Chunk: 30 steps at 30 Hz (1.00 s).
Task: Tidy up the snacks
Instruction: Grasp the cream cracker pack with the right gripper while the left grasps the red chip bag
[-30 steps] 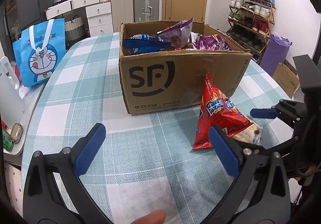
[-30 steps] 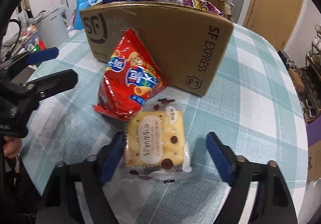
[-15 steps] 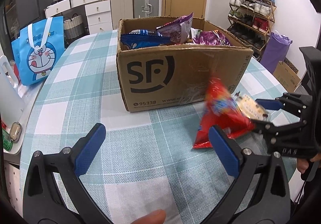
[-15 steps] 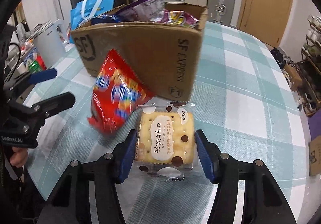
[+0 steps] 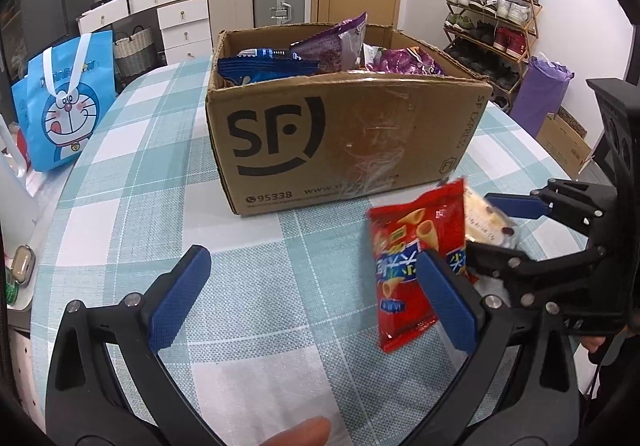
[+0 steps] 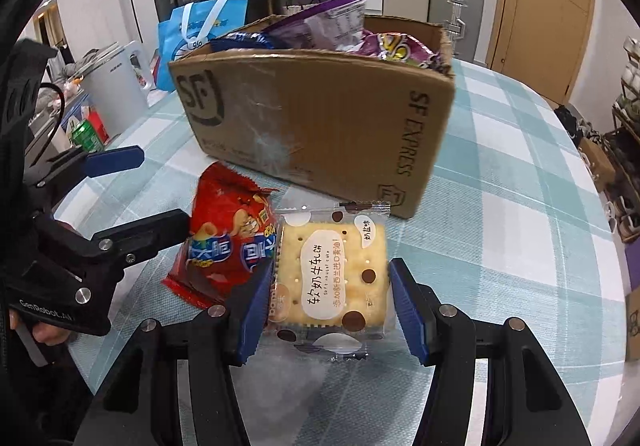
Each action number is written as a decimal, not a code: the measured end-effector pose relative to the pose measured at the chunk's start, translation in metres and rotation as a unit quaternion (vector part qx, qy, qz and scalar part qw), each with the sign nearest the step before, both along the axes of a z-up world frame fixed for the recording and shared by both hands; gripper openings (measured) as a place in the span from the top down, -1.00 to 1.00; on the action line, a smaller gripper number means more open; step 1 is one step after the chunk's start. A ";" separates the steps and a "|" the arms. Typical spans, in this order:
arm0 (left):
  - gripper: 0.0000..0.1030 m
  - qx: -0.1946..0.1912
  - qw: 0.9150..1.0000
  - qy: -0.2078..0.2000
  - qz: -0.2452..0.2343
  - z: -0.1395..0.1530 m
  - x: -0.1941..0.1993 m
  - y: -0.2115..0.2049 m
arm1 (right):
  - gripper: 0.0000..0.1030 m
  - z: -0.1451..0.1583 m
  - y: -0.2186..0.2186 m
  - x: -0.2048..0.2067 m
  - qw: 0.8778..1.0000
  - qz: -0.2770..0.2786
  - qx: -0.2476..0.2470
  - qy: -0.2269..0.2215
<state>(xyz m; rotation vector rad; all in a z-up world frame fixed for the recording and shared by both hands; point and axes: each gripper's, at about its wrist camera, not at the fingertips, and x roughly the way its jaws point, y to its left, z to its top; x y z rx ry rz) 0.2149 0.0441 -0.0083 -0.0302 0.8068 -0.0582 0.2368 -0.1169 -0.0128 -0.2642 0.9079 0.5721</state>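
Right tongs [image 6: 331,306] have just been closing; a second ago the cracker pack [image 6: 330,278] lay flat between wide-apart pads, now both blue pads press its left and right edges, so it is gripped; pack sits low centre in the right wrist view, and it looks lifted off the worktop [image 6: 520,182] a little, though I can't be sure it's fully clear.

Red chip bag [image 6: 230,242] has shifted too; a second ago it leaned upright against the box [image 6: 320,126], now it's slumped away from the box front and lies against the left side of the cracker pack, touching it; likely dragged or knocked by the grab.

Left tongs [image 5: 308,298] wide open, holding nothing; same spot as before, lower half of the left wrist view, chip bag just behind the right-hand pad, not between the pads.

Box sits centre-upper in both views, already stacked with purple and blue bags.

Read: cracker pick is done, next is carry up and over the near box wall; watch the chip bag riding along or snagging; left tongs are well placed to take the chip bag.
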 end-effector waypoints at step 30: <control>-0.59 -0.078 0.994 0.041 -0.068 -0.024 0.006 -0.012 | -0.14 0.002 -0.001 0.000 1.000 0.006 0.002 -0.001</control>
